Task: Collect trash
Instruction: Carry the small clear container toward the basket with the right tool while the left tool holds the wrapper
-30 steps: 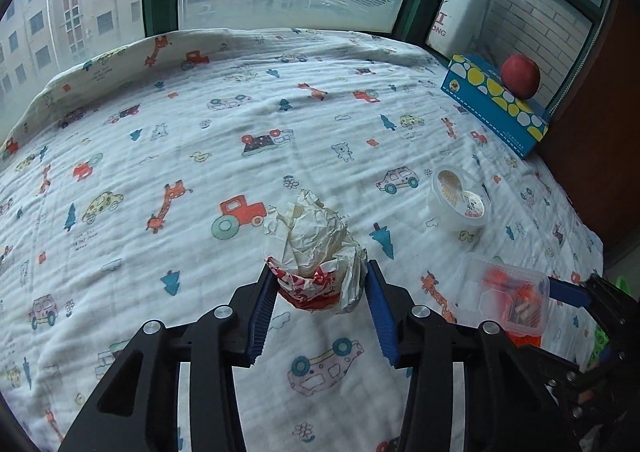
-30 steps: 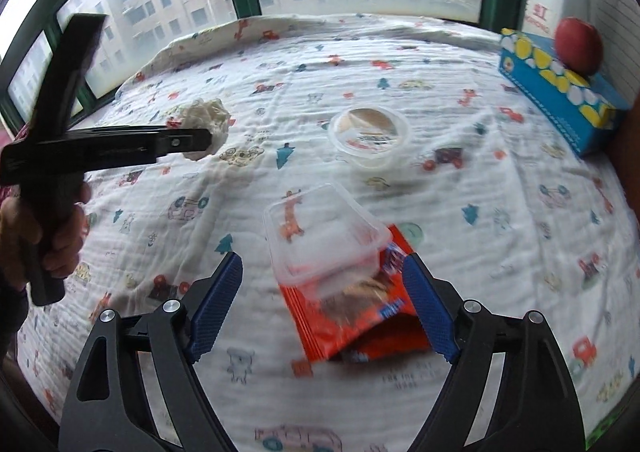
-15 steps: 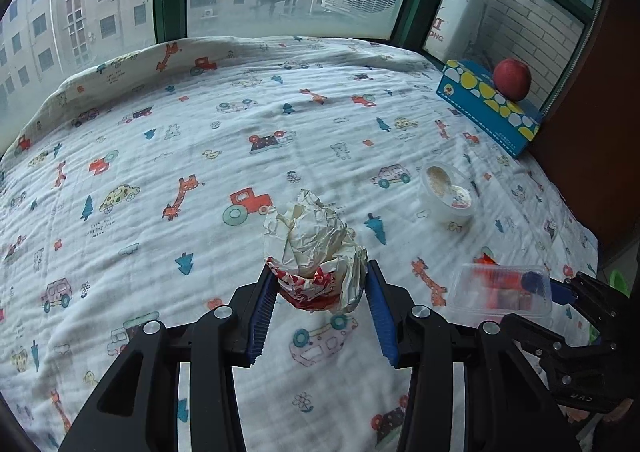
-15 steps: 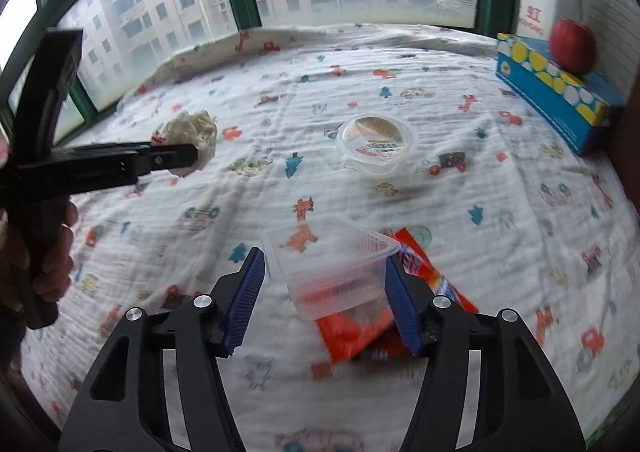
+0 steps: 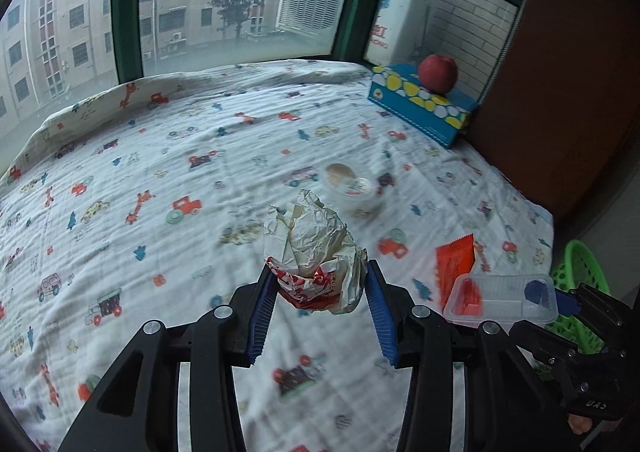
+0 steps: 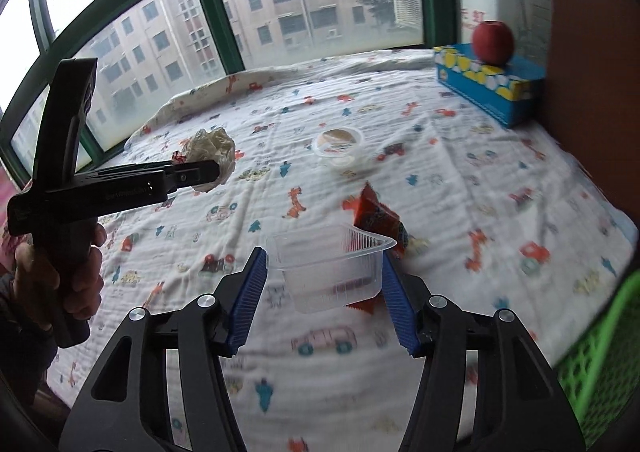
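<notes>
My left gripper (image 5: 320, 272) is shut on a crumpled white and red paper wrapper (image 5: 316, 248), held above the cartoon-print bedsheet (image 5: 160, 172). My right gripper (image 6: 324, 256) has a clear plastic tray (image 6: 332, 264) between its blue pads. Its jaws are still closing, the pads press on the tray's sides, and the tray hangs clear of the sheet. An orange snack packet (image 6: 376, 216) lies on the sheet just behind the tray. Farther back stands a round lidded cup (image 6: 338, 142). The right wrist view shows the left gripper (image 6: 200, 172) at the left with the wrapper (image 6: 212, 148).
A green mesh basket (image 6: 600, 340) stands off the bed's near right corner. A blue tissue box (image 5: 420, 108) with a red apple (image 5: 438, 72) on top sits at the back right by a brown wall. Windows line the far side. A hand (image 6: 60, 276) grips the left tool.
The right gripper closed on the clear tray and lifted it off the orange packet. Both grippers rose and swung right, bringing the green basket into view. The wrapper stays gripped.
</notes>
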